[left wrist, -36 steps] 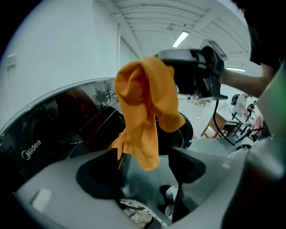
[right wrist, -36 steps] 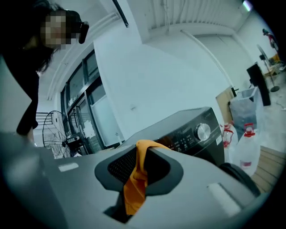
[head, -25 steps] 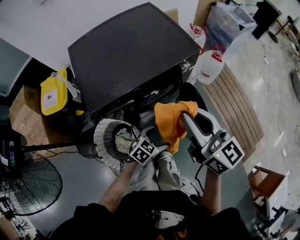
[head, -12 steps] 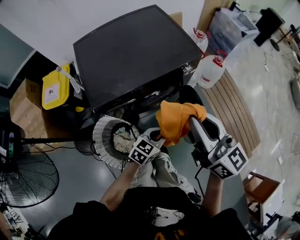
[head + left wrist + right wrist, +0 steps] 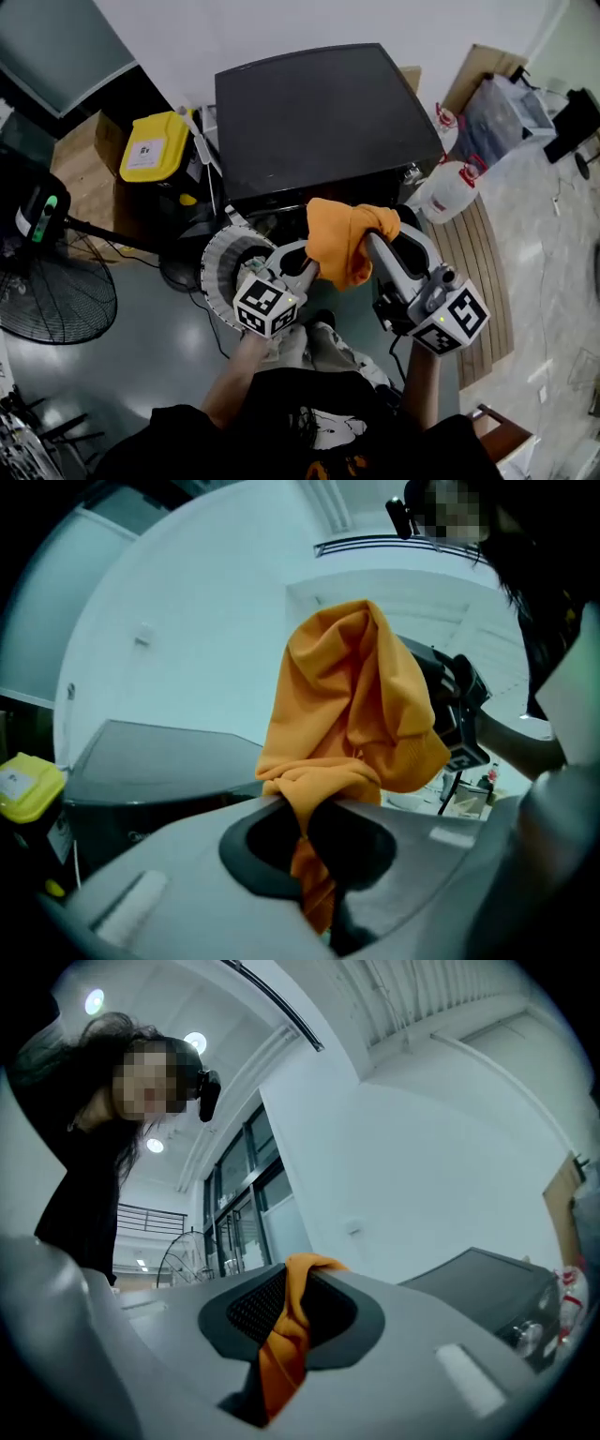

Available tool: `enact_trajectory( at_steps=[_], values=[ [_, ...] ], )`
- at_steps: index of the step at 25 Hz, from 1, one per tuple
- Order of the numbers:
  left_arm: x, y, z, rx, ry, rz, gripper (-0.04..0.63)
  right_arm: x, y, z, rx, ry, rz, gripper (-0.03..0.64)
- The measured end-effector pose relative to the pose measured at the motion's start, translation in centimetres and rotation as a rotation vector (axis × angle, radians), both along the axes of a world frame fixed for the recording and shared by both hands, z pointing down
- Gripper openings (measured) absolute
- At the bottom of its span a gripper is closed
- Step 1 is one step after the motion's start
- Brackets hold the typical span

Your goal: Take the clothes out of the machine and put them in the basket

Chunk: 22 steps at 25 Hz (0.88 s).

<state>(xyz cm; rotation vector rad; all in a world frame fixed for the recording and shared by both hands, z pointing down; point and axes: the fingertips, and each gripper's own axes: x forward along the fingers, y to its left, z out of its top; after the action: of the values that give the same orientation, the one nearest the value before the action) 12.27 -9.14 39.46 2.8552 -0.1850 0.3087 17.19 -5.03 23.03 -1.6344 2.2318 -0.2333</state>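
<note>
The left hand-held gripper (image 5: 312,269) and the right hand-held gripper (image 5: 370,242) each clench a fold of the orange cloth (image 5: 339,239), which bunches up between their tips. The machine (image 5: 319,112) stands just beyond them; the basket (image 5: 217,270) sits below the left one, partly hidden by it.

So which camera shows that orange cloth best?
The left gripper view: the orange cloth looms large, clamped by the left gripper. The head view shows it smaller, from above; the right gripper view, only a strip in the right gripper.
</note>
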Motion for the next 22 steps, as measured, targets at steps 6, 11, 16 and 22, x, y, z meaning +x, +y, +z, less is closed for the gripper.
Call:
enact_trajectory(
  at_steps=[6, 11, 16, 22],
  values=[
    [-5.9, -3.0, -4.8, 0.040, 0.103, -0.199, 0.012, -4.8, -3.0, -2.6, 0.068, 0.006, -0.197, 0.081],
    [-11.9, -4.4, -8.4, 0.118, 0.132, -0.354, 0.012, -10.6, -5.3, -4.1, 0.097, 0.009, -0.389, 0.080],
    [-18.7, -6.0, -10.8, 0.179, 0.131, -0.494, 0.012, -17.3, -7.4, -4.6, 0.113, 0.020, -0.537, 0.081],
    [-26.7, -7.4, -10.1, 0.178, 0.091, -0.613, 0.012, -25.1, -9.2, -3.6, 0.083, 0.023, -0.665, 0.080]
  ],
)
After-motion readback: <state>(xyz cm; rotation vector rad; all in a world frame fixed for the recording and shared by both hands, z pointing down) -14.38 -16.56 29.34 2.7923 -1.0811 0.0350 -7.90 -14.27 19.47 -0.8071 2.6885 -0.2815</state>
